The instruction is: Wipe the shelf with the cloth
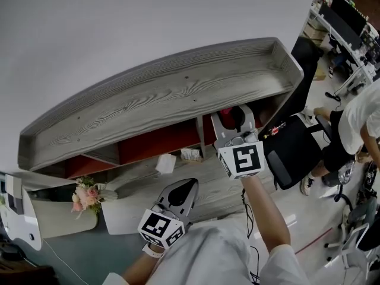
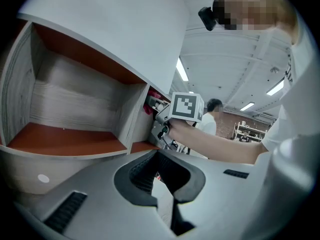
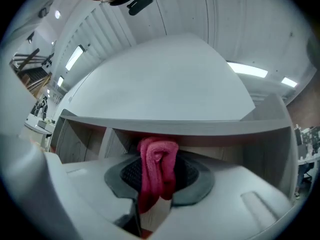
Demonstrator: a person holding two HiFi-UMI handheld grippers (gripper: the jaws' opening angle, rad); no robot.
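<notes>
Nearest, my left gripper (image 1: pixel 183 190) hovered over the worktop (image 1: pixel 205 174), its jaws clenched on nothing. My right gripper (image 1: pixel 235 119), farther and to the right, grasped the pink-red cloth (image 3: pixel 159 165), bunched upright between its jaws at the mouth of the shelf (image 1: pixel 178 94), in the right-hand compartment under the top board. Whether the cloth touched the shelf could not be determined.
</notes>
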